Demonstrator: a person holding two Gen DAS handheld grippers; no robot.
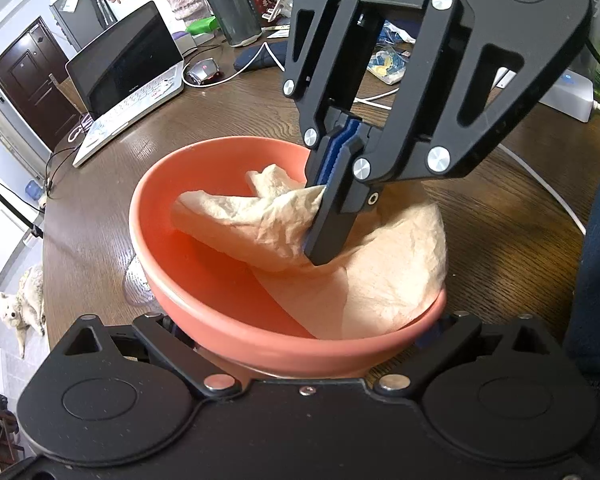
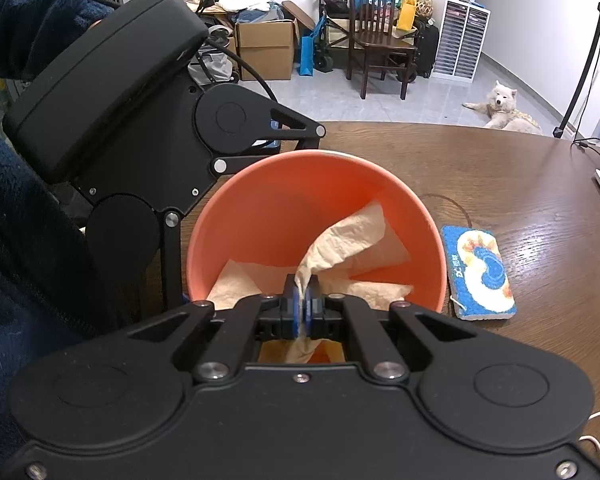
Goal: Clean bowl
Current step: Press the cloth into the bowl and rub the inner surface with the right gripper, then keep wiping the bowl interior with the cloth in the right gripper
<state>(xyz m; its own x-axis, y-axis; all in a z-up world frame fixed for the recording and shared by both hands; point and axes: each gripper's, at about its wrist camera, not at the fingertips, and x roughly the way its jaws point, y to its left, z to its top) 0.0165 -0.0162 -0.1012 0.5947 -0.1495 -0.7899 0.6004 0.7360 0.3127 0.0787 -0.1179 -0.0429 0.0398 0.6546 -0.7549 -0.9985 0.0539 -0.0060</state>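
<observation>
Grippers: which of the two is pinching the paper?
The right gripper, jaws shut on the paper inside the bowl; the left gripper straddles the bowl's outside instead.

The bowl is of a plain coral orange colour, inside and outside, and the crumpled paper towel in it, between the blue pads of the black right gripper, is pale beige without any print. The table under the black left gripper is dark brown with a clear wood grain. Just to the right of the bowl lies a sponge with a blue face, a white and orange swirl pattern and a white edge.
</observation>
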